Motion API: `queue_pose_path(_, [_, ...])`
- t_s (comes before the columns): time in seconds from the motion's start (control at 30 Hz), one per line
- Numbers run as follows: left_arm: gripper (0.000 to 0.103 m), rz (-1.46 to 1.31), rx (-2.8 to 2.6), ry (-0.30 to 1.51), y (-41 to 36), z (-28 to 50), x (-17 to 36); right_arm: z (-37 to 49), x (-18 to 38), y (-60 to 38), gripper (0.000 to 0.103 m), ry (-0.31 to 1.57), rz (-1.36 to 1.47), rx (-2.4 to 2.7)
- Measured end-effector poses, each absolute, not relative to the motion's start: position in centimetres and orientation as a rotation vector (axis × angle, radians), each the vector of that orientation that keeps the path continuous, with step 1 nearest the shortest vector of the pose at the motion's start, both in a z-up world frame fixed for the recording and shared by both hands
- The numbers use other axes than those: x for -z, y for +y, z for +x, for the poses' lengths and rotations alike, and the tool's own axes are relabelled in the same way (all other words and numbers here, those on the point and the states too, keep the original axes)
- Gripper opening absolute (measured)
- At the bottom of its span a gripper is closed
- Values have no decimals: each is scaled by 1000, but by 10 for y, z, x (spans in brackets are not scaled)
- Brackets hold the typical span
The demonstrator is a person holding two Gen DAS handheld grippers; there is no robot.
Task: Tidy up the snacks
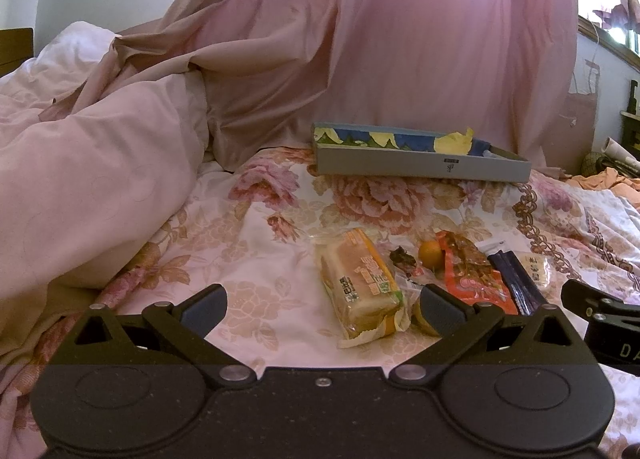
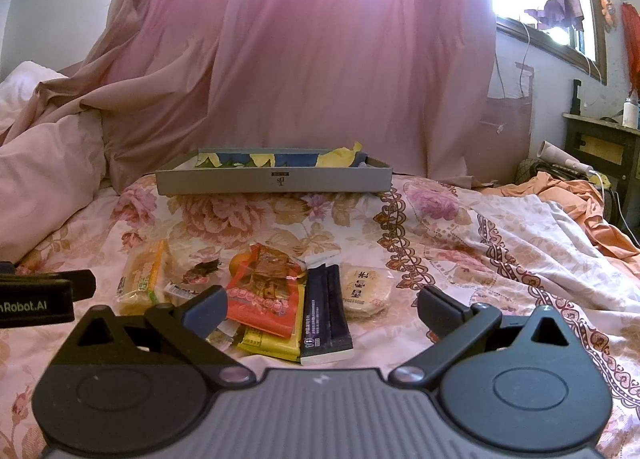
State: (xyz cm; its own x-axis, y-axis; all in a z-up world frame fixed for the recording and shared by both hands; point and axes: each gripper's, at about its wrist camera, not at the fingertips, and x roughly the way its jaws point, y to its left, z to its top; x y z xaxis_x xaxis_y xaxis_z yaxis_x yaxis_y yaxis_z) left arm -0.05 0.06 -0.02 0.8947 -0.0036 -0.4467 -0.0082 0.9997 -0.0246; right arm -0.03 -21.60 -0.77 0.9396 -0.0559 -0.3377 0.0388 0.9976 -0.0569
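Black left tongs spread wide, nothing gripped, low over the floral bedsheet; wrapped bread pack lies between the fingers, nearer the right one. Right tongs also wide open and empty, level, over the orange-red snack pouch and dark purple stick pack. Only the right view shows the yellow packet under the pouch and the round cake whole; the left view crops the cake at. Small orange fruit sits clear in the left view, mostly hidden in the right. Grey tray box stands well behind the snacks, against the pink curtain.
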Motion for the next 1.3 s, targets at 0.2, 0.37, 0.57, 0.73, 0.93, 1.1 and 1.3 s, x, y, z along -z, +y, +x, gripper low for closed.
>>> queue_pose_path(0.2, [102,-26,-3,462,1,0,0,0,8,-216,103,345,-49,49])
queue_pose_path(0.37, [102,-26,-3,462,1,-1,0,-1,7,-216,103,345,-49,49])
queue_pose_path(0.57, [102,-26,-3,462,1,-1,0,-1,8,-216,103,342,-48,49])
queue_pose_path(0.73, [102,-26,-3,462,1,-1,0,-1,8,-216,103,342,-47,49])
queue_pose_path(0.93, [102,-25,-3,462,1,-1,0,-1,9,-215,103,341,-47,49])
queue_pose_path(1.1, [102,-22,-2,468,1,0,-1,-1,8,-217,103,349,-37,49])
queue_pose_path(1.3, [102,-18,-4,475,0,0,1,-1,7,-217,103,355,-33,49])
